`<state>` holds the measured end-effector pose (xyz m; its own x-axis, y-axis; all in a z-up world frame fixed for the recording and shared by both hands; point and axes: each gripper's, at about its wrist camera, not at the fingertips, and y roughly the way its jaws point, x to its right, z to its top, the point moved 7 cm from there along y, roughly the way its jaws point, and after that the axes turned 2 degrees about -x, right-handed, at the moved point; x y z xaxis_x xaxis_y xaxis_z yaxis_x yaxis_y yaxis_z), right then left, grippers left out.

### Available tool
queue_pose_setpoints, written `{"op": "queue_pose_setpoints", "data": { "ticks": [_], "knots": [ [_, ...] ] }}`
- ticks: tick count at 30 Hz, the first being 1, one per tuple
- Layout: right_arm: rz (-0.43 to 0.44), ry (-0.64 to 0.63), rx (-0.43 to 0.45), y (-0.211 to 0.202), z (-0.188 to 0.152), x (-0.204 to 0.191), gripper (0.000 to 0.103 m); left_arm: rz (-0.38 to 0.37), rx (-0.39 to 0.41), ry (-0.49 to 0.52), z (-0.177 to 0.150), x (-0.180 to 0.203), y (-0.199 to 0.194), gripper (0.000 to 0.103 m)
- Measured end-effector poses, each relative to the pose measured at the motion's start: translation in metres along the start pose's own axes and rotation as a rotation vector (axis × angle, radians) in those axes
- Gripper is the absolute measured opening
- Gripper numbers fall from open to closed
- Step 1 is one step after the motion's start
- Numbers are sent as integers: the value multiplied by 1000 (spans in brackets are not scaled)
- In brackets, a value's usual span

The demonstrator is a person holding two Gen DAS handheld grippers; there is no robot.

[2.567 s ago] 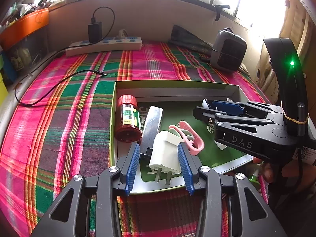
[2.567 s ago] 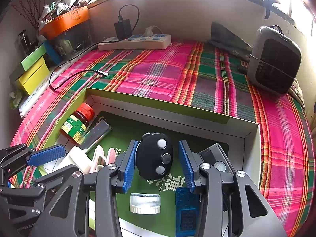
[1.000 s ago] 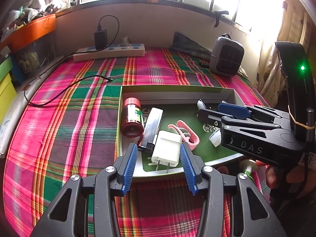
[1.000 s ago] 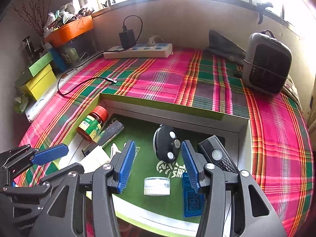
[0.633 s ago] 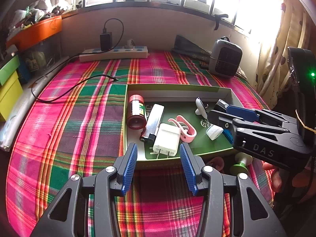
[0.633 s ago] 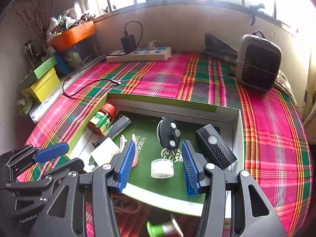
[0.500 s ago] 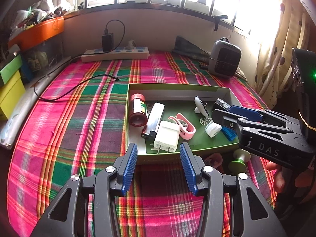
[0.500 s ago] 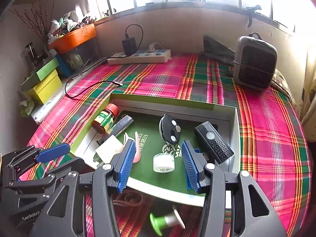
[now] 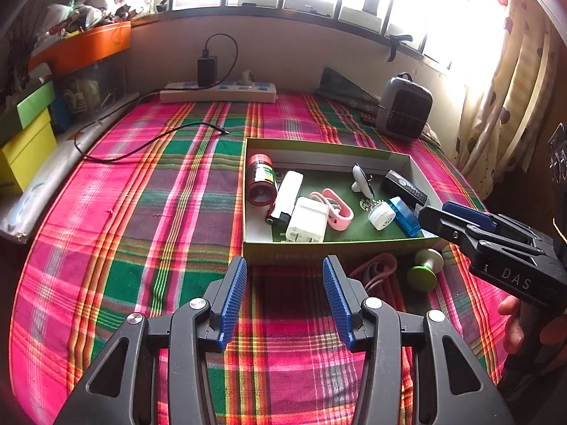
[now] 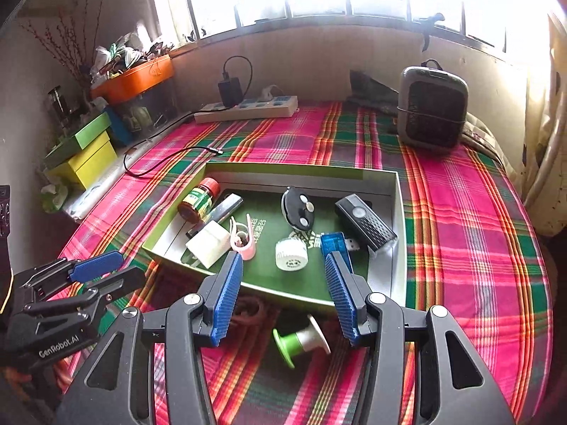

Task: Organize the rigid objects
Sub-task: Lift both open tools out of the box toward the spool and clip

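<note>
Both tongs are off the box (image 9: pixel 319 249) and over the plaid cloth (image 9: pixel 141 212). We see the left gripper (image 9: pixel 285 285) with jaws well apart and nothing between the pads; the box's near wall sits just past its tips at 12 o'clock. Right gripper (image 10: pixel 281 288) has jaws parted too, nothing held; the box's near edge shows through the gap. Inside the box, left wrist view: red-capped jar (image 9: pixel 261 184) at the 10 o'clock corner, white bar (image 9: pixel 288 194) beside it, white charger (image 9: pixel 307 219), pink clip (image 9: pixel 335 209), white round cap (image 9: pixel 381 215), blue USB stick (image 9: pixel 405 216), black remote (image 9: pixel 405 188) at 2 o'clock. The black round gadget (image 10: pixel 298 209) lies mid-box in the right wrist view. Outside the box, near its front wall: green-and-white spool (image 10: pixel 301 340) on the cloth, at 6 o'clock from the right tips; reddish loop (image 9: pixel 377 271) beside it.
</note>
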<state>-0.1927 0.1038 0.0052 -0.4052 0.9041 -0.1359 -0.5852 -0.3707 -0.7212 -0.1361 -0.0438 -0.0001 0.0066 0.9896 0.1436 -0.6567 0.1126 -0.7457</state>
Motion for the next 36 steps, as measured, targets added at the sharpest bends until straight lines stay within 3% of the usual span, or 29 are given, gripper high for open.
{"op": "queue_pose_setpoints", "data": {
  "ticks": [18, 36],
  "knots": [
    [-37, 56, -29, -10, -44, 17, 50, -42, -23, -34, -20, -5, 1, 44],
    [-53, -49, -62, 9, -48, 4, 50, -72, -41, -51, -28, -13, 3, 44]
  ]
}}
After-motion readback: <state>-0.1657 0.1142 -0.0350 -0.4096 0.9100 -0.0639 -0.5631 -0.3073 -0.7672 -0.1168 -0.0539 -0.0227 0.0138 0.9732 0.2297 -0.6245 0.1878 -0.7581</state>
